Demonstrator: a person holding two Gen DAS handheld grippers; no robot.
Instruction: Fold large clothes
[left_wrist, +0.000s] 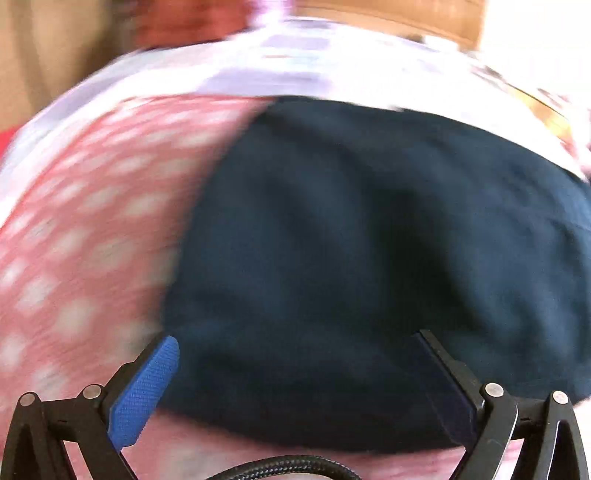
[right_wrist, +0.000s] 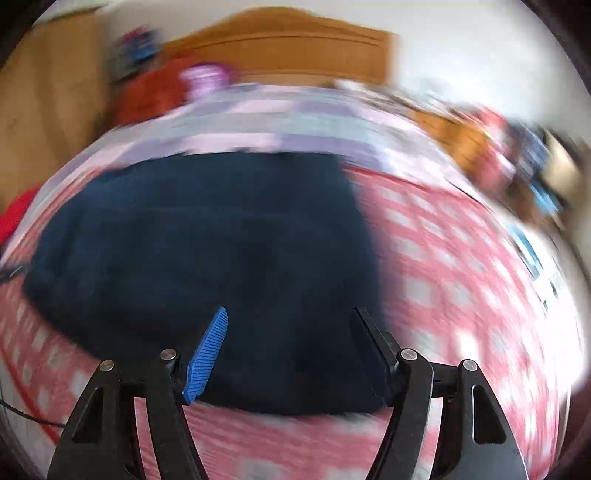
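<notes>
- We see a dark navy garment (left_wrist: 369, 258) lying spread on a bed covered by a pink-and-white checked sheet (left_wrist: 74, 221), with both views heavily blurred.
- In the left wrist view the garment fills the middle and right, and the checked sheet shows to its left and along the bottom edge.
- Our left gripper (left_wrist: 295, 369) has its jaws standing wide apart over the near part of the garment; nothing is clamped between them, and we cannot tell whether the tips touch the cloth.
- One blue ribbed pad (left_wrist: 147, 391) faces us on the left finger; the other finger shows dark against the navy cloth.
- In the right wrist view the garment (right_wrist: 207, 240) sits left of centre, with the checked sheet (right_wrist: 461, 277) wrapping its right side and near edge.
- Our right gripper (right_wrist: 291, 350) has its jaws parted, less widely than the left pair, over the garment's near edge, with no cloth pinched.
- Beyond the garment lies a pale lilac striped cover (right_wrist: 277, 122), then a wooden headboard (right_wrist: 288, 48).
- An orange-red bundle (right_wrist: 151, 92) sits at the far left by the headboard.
</notes>
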